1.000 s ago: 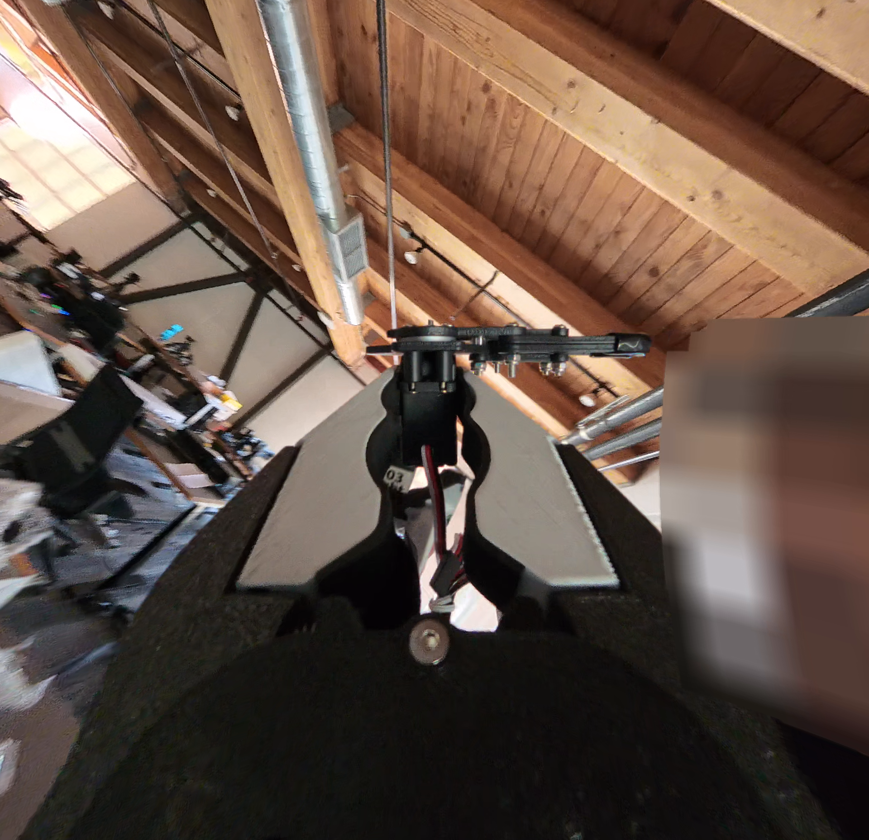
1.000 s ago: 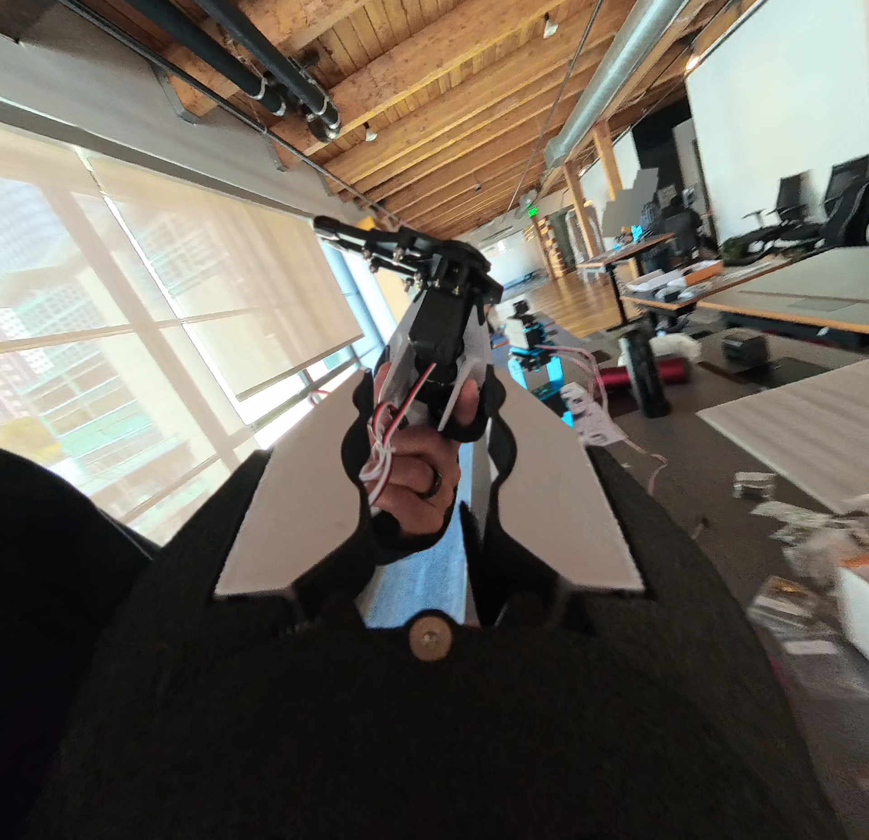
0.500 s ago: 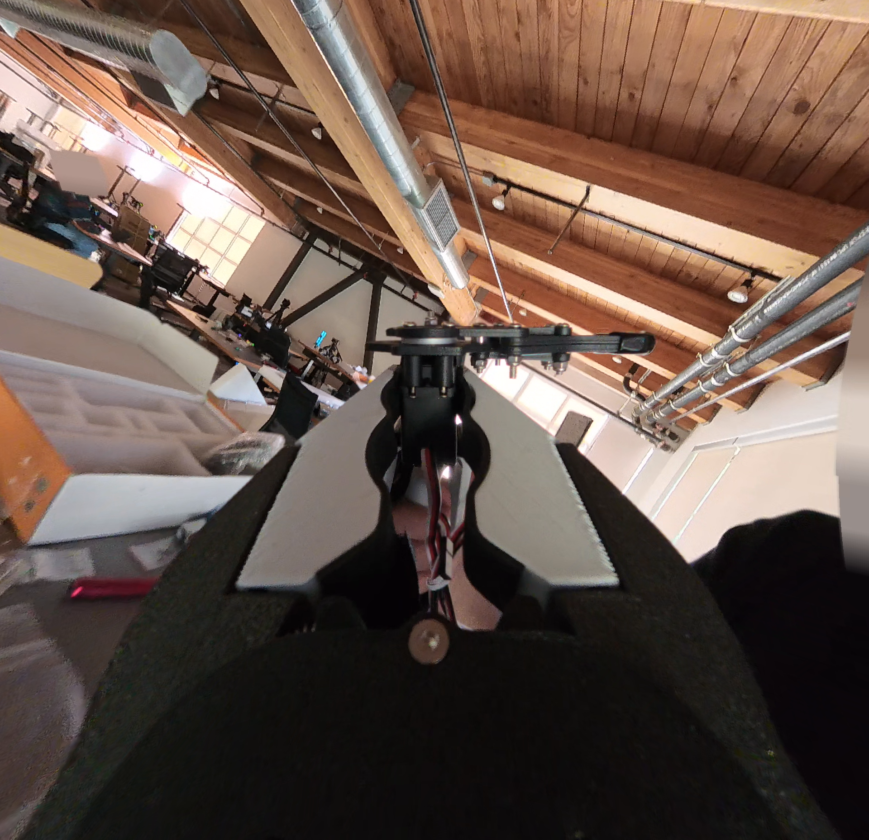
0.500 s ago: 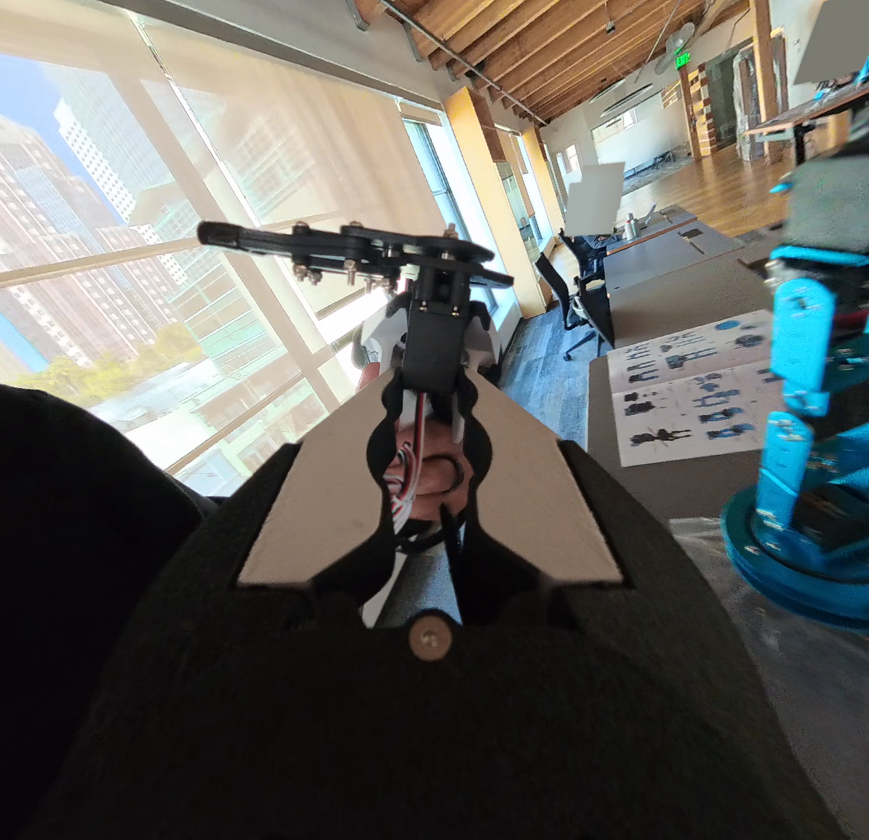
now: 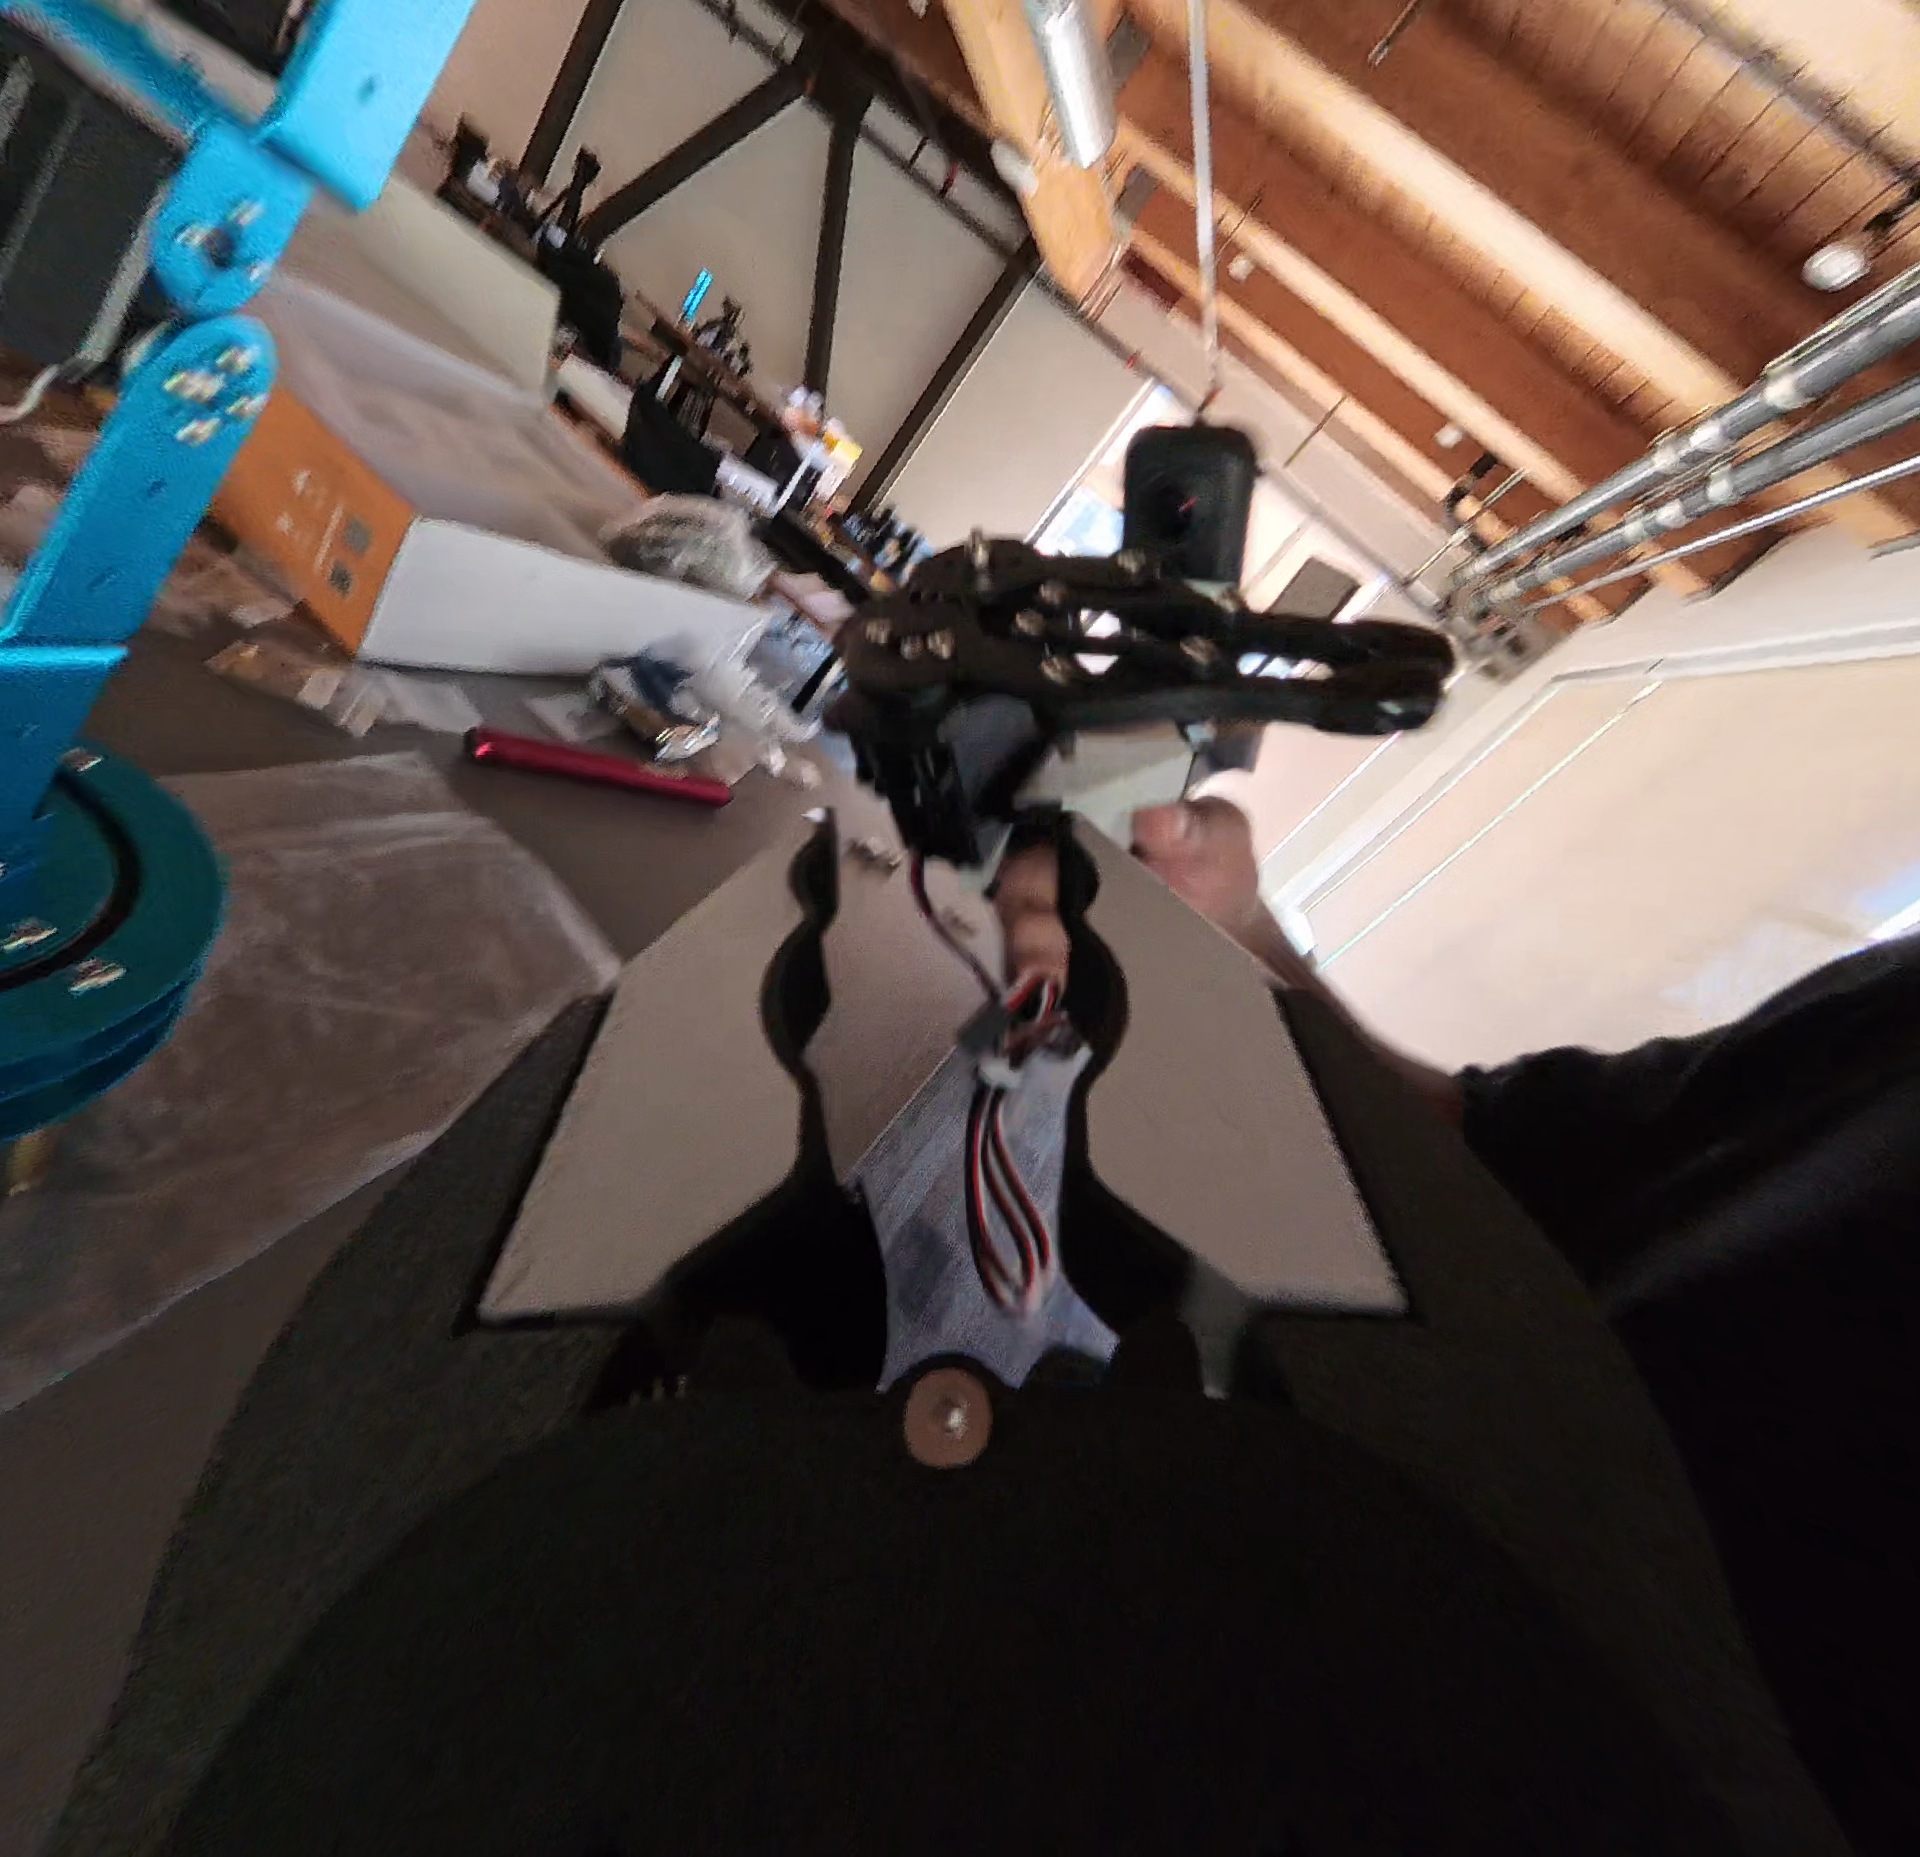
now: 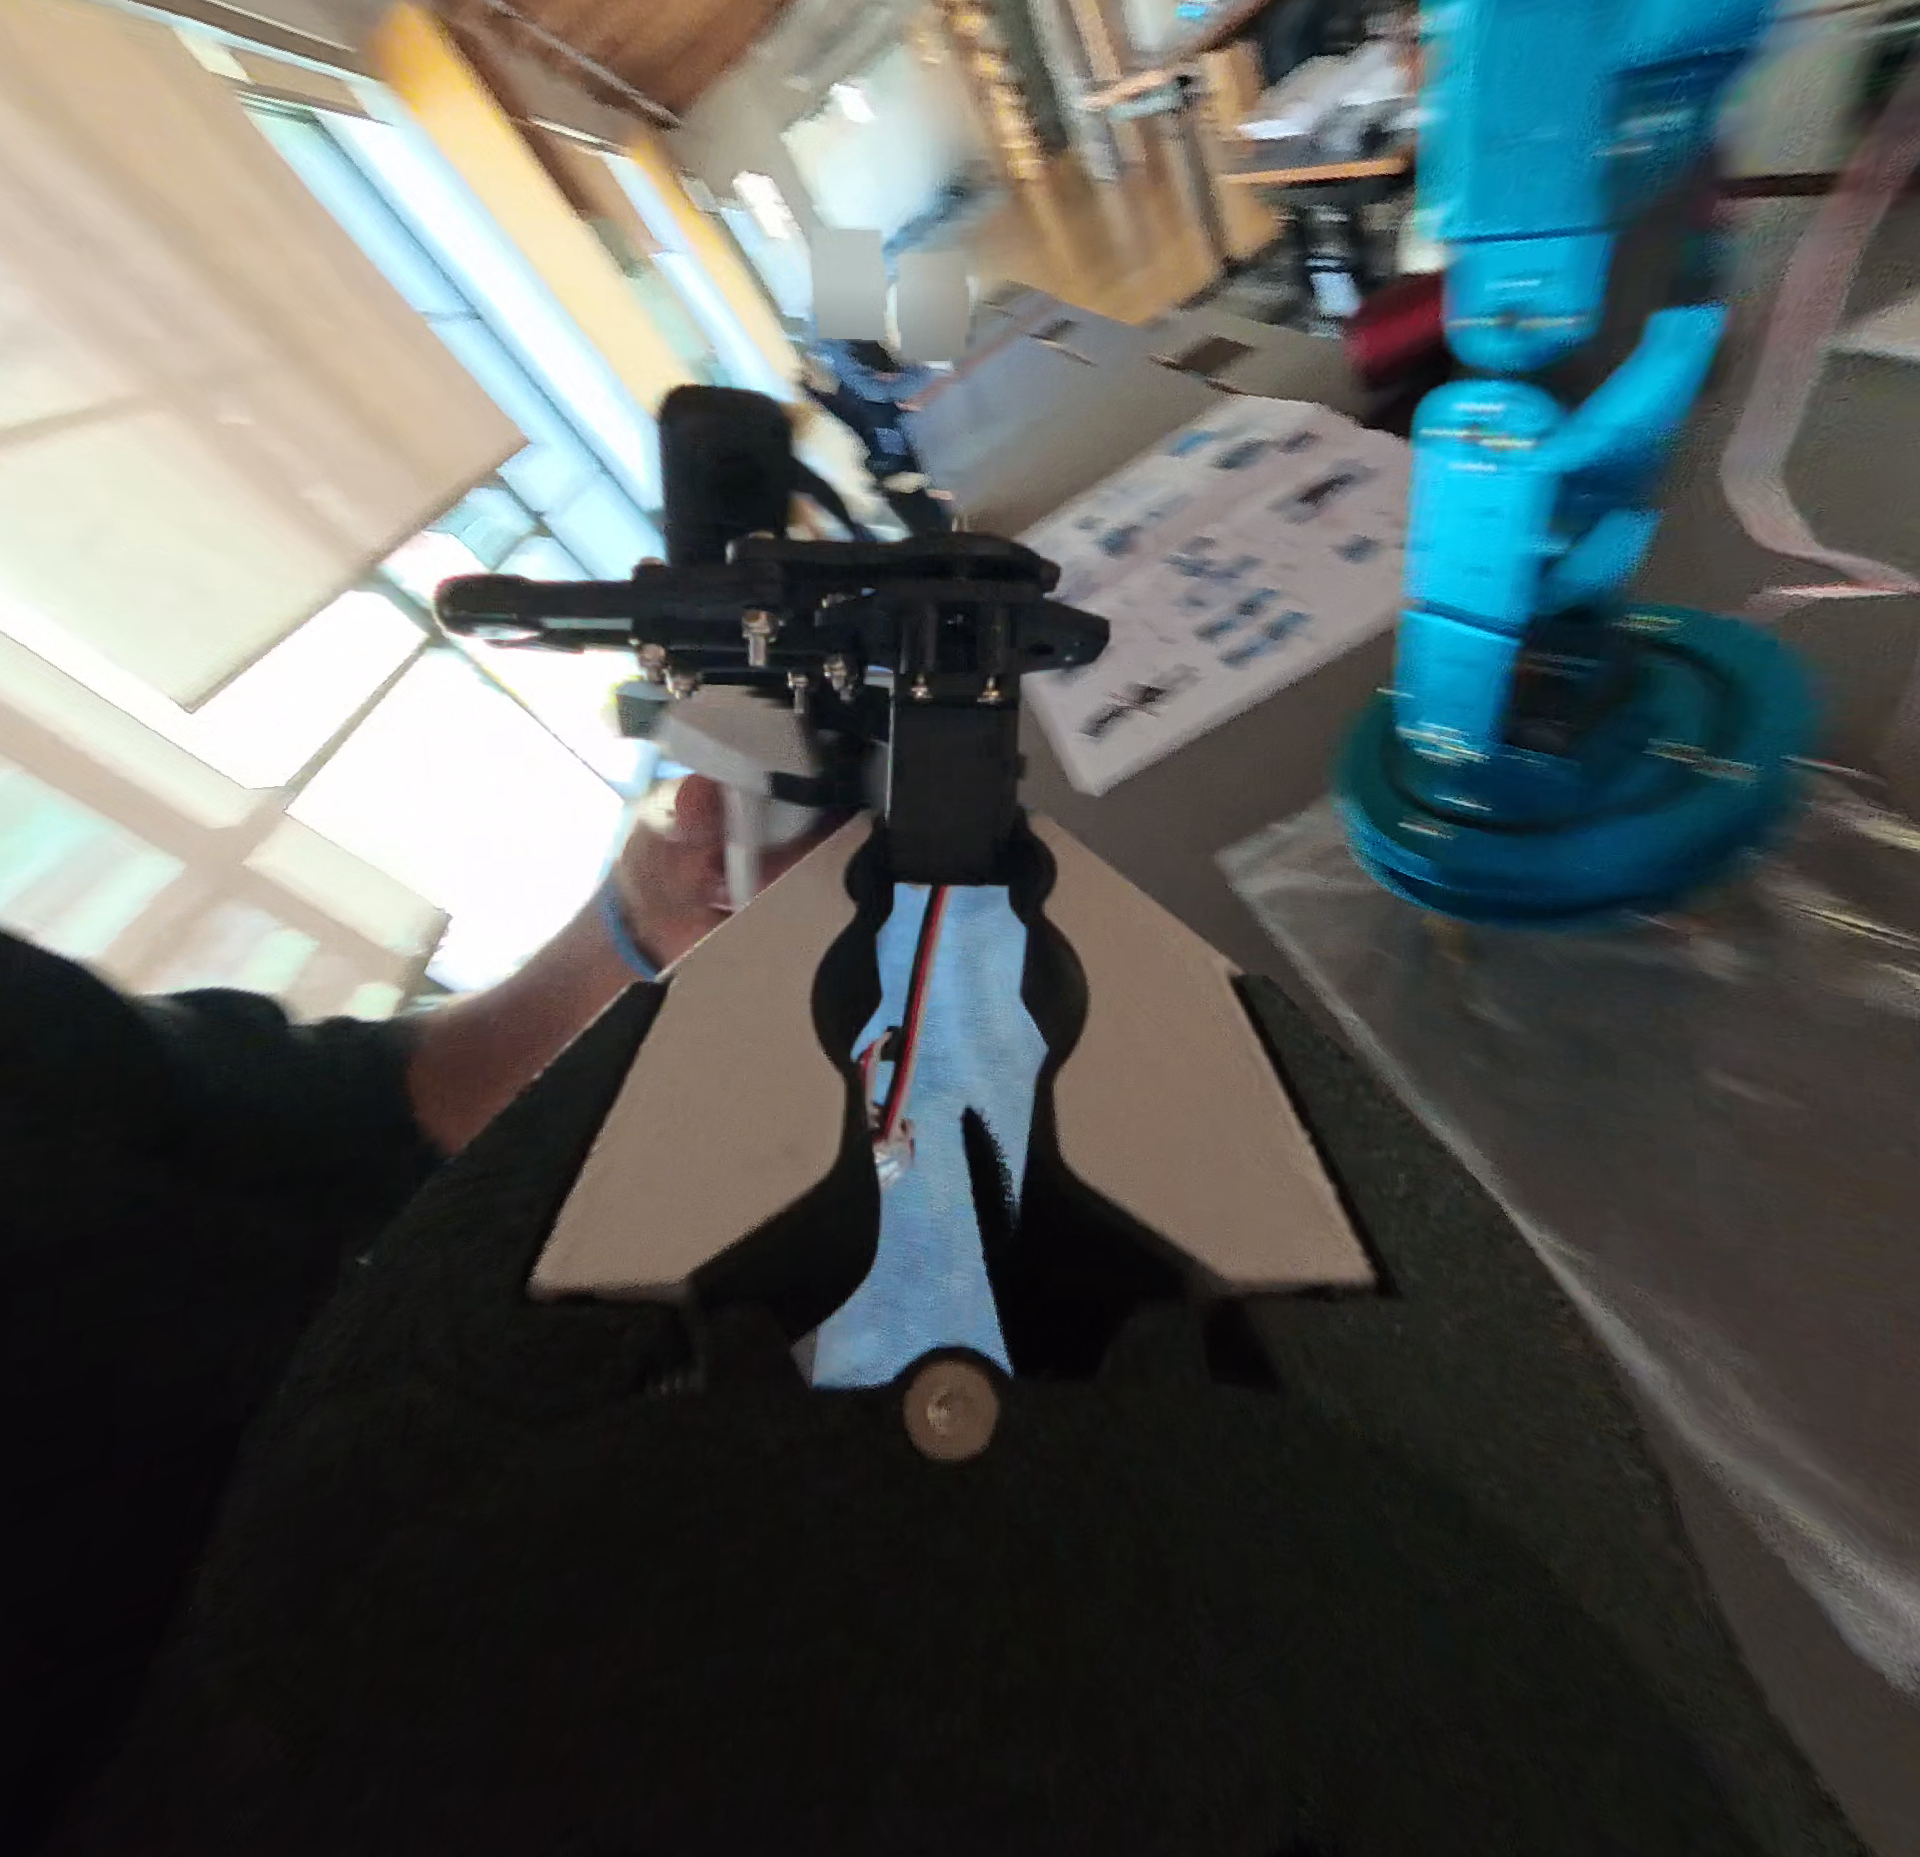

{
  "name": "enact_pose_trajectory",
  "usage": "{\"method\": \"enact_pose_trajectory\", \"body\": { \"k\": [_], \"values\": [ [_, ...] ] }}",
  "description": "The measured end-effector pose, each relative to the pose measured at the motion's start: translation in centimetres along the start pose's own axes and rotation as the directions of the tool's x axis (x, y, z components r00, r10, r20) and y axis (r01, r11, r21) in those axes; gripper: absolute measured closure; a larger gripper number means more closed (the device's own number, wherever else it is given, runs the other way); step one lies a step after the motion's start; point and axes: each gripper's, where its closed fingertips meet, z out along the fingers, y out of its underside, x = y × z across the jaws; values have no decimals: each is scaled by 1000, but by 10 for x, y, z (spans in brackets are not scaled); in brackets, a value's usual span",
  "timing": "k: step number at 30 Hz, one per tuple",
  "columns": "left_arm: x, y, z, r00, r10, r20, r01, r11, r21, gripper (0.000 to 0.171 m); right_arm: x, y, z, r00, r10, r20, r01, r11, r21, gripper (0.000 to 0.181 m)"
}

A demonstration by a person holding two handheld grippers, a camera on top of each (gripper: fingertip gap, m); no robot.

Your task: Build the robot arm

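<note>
Right claw (image 6: 951, 831): clamped on the black servo assembly (image 6: 951, 768), raised above the tabletop (image 5: 623, 851).
Left claw (image 5: 951, 851): fingers apart around the same servo body, gap visible.
Beyond: red cylinder (image 5: 597, 768); 1 blue robot arm (image 6: 1538, 560).

A dark grey worktop (image 5: 582, 851) carries clear plastic sheeting (image 5: 343, 934), a blue robot arm's round base (image 5: 94, 934), a red cylinder (image 5: 597, 766), scattered packets, and a printed sheet (image 6: 1226, 581) toward its far edge.
</note>
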Motion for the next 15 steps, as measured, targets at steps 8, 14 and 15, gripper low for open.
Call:
{"method": "enact_pose_trajectory", "body": {
  "k": [8, 14, 15],
  "values": [
    [-89, 16, -31, 967, 80, 243, -46, 989, -143, 125, 168, 27, -77, 787, -349, -509, 91, 881, -464, 161],
    [-125, 15, -61, 877, 216, 428, -111, 960, -257, 127, 222, 60, -60, 828, -356, -434, -5, 768, -641, 160],
    [-129, 13, -66, 855, 243, 457, -124, 954, -274, 127, 228, 63, -55, 830, -358, -427, -8, 758, -652, 160]
  ]
}}
